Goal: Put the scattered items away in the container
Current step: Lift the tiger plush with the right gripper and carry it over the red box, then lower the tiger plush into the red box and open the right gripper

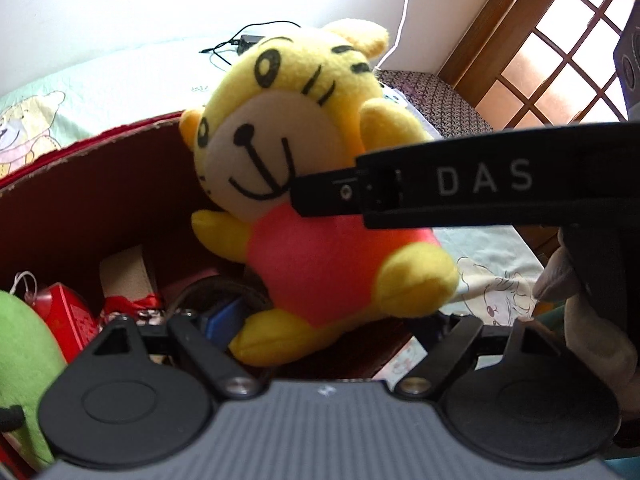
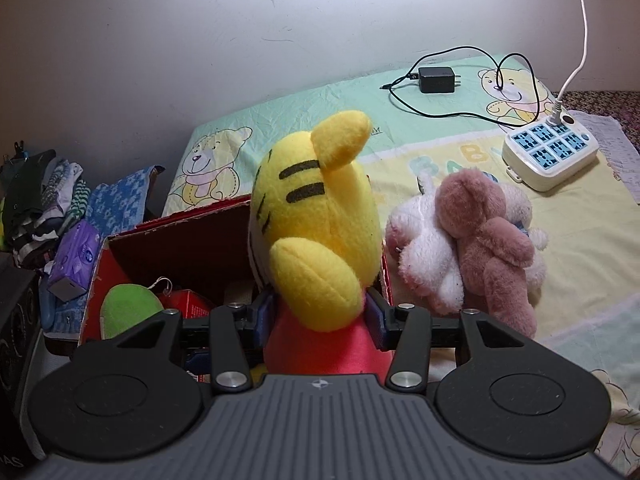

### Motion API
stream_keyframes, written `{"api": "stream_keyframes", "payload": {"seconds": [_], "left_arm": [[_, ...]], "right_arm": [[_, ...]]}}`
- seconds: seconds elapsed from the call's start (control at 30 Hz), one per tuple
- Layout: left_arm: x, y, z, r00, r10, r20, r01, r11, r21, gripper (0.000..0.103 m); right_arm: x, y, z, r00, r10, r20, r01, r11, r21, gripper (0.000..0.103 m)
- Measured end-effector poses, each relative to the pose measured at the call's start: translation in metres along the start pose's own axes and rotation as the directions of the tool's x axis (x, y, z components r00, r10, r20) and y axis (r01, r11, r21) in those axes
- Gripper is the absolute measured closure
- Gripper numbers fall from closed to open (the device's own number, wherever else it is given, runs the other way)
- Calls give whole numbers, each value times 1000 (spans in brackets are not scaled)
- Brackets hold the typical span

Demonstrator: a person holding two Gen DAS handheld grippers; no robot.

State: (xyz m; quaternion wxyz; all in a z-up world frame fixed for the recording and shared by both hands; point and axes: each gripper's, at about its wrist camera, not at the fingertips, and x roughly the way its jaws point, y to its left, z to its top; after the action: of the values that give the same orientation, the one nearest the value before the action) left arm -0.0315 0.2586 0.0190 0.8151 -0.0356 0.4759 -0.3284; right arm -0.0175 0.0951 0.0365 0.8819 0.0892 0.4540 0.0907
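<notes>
The bed (image 2: 420,160) with a bear-print sheet is carrying everything. A red box (image 2: 176,224) is sitting at its left edge, near the wall, and it is already holding a green plush (image 2: 128,308), a small red carton (image 2: 192,304) and some other small things that I cannot tell.

The right gripper (image 2: 320,320) is clamping the tiger plush (image 2: 320,216) at its red body, with the blue pads (image 2: 376,320) pressing on both sides. The tiger is hanging over the right wall of the box, partly above the inside. In the left wrist view the same tiger (image 1: 304,184) is filling the middle, and the black arm of the right gripper (image 1: 480,180) is crossing in front of it.

The left gripper (image 1: 304,320) is standing with its jaws apart and nothing between them, just in front of the tiger's feet, above the box (image 1: 100,184).

Right of the box, a pink bear (image 2: 488,240) and a white plush (image 2: 424,256) are lying together on the sheet. Farther, towards the right edge, a power strip (image 2: 552,152) is lying, and a black charger (image 2: 436,79) with its cable is near the wall. Folded clothes (image 2: 44,200) are lying left of the box.
</notes>
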Motion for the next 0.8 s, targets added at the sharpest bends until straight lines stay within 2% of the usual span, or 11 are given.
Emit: {"api": "stream_keyframes", "payload": {"seconds": [0.1,0.33,0.6,0.73,0.8], "left_arm": [[4,2,2,1000,-22,-9,22,1000,-10,14],[19,12,4,999,-20,-42,18,999,-27,15],[28,8,6,998,-20,-67,17,999,-37,16],[28,0,5,998,-22,-56,20,999,-35,18],[28,-1,5,998,-23,-58,21,999,-38,18]], "right_arm": [[9,5,3,999,-39,-33,38,999,-32,54],[32,10,4,993,-99,-67,94,993,-75,56],[39,14,2,989,-121,-81,112,988,-109,56],[34,14,4,990,-112,-82,104,989,-104,47],[32,11,6,992,-99,-78,91,992,-92,47]]}}
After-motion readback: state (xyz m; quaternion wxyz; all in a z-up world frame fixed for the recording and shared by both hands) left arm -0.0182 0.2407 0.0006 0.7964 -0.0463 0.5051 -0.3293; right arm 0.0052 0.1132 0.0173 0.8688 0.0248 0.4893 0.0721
